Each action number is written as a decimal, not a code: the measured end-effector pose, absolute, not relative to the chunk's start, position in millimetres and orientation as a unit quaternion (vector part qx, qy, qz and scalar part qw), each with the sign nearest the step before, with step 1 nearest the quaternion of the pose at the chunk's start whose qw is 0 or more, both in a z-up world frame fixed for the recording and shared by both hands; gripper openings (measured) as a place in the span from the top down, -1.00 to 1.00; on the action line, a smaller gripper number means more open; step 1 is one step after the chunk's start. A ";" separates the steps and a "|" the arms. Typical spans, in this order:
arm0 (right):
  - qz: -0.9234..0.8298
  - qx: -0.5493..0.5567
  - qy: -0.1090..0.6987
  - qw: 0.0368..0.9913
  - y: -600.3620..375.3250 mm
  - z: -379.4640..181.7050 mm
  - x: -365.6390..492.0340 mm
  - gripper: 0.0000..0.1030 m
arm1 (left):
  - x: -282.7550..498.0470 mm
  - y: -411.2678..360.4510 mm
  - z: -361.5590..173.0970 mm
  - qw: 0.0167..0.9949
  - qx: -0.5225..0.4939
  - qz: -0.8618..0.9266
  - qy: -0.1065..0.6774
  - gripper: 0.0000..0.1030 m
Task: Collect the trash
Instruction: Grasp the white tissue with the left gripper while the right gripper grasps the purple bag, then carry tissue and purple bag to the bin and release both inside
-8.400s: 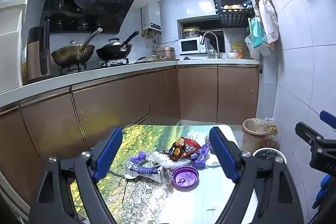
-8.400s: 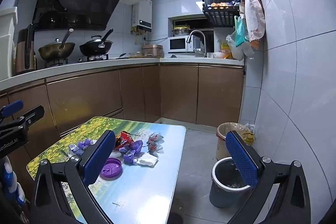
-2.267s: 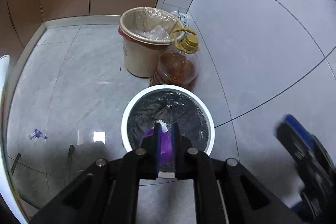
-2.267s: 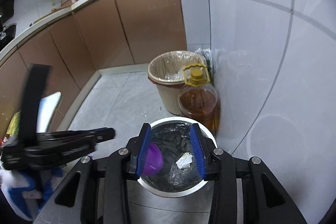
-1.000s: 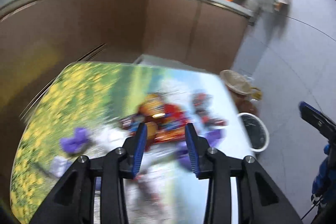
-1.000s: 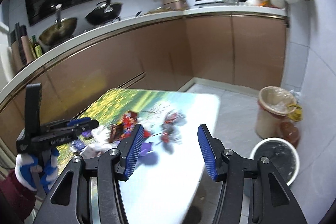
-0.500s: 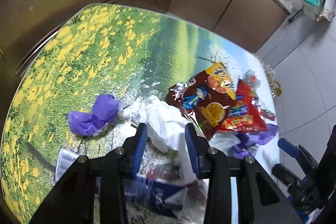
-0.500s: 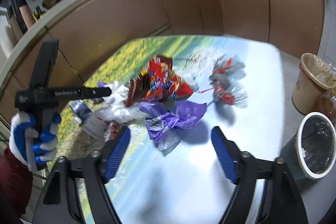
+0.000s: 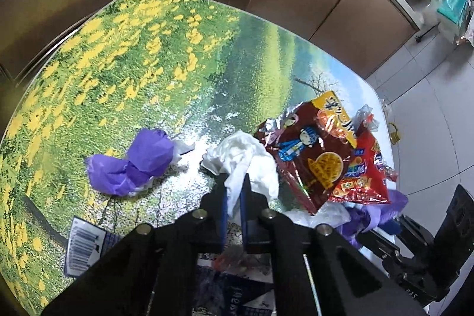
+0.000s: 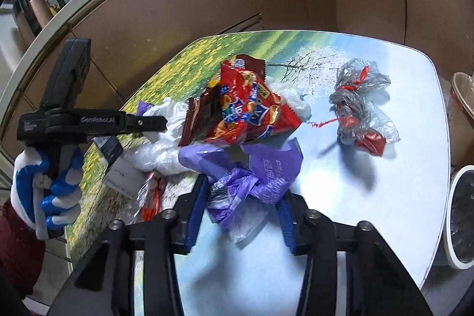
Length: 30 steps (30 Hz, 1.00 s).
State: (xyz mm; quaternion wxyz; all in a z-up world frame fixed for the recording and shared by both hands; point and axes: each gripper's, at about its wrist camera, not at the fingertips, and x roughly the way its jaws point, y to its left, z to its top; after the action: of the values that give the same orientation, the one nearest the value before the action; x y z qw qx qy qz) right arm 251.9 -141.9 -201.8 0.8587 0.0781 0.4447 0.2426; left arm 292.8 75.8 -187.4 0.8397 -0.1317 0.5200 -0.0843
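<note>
On the picture-printed table lies a pile of trash. My left gripper is shut on a crumpled white tissue, which sticks up between its pads. From the right wrist view, the left gripper reaches into the pile from the left, held by a gloved hand. My right gripper is closing around a crumpled purple plastic bag; both pads touch its sides. Red snack bags lie just behind it.
A second purple wrapper and a barcode carton lie left of the tissue. A clear bag with red ties sits apart on the right. Off the table's right edge stand a white-rimmed bin and a beige bucket. Brown cabinets run behind.
The left jaws have shut on the white tissue. The right jaws have narrowed from wide apart onto the purple bag, and that gripper has come closer to the pile.
</note>
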 end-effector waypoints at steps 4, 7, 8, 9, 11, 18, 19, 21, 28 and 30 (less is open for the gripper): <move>0.251 0.070 0.434 0.862 -144.1 -188.5 234.4 0.39 | 281.4 76.2 -173.3 0.850 -0.133 -0.089 0.502 0.94; 0.258 0.069 0.425 0.865 -147.5 -176.0 219.9 0.40 | 270.8 79.5 -158.0 0.860 -0.130 -0.085 0.486 0.95; 0.260 0.069 0.424 0.865 -148.1 -173.4 216.0 0.40 | 265.4 82.0 -151.6 0.864 -0.129 -0.082 0.479 0.95; 0.262 0.069 0.422 0.865 -149.7 -170.1 210.9 0.40 | 260.9 84.1 -146.3 0.868 -0.129 -0.078 0.474 0.95; 0.266 0.070 0.417 0.866 -155.4 -163.0 200.2 0.40 | 251.6 87.9 -133.7 0.875 -0.131 -0.073 0.460 0.95; 0.267 0.080 0.380 0.882 -181.7 -137.7 171.9 0.40 | 218.6 73.7 -79.4 0.898 -0.122 -0.092 0.412 0.95; 0.262 0.086 0.370 0.887 -191.7 -131.5 167.4 0.40 | 214.8 66.3 -73.2 0.900 -0.117 -0.099 0.407 0.95; 0.250 0.094 0.356 0.895 -208.5 -122.4 161.6 0.40 | 210.9 44.7 -61.6 0.903 -0.103 -0.117 0.400 0.95; 0.149 0.126 0.324 0.926 -306.1 -113.9 144.1 0.40 | 217.3 -76.4 -51.8 0.887 -0.043 -0.213 0.407 0.95; 0.111 0.134 0.321 0.931 -336.2 -116.6 139.2 0.40 | 223.8 -122.4 -56.7 0.877 -0.025 -0.243 0.413 0.95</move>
State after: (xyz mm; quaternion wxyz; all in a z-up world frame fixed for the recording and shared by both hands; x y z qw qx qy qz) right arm 139.2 -336.2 -116.6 0.9310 0.1338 0.3211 0.1109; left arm 223.8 -122.4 -56.7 0.8775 -0.0254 0.4127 -0.2431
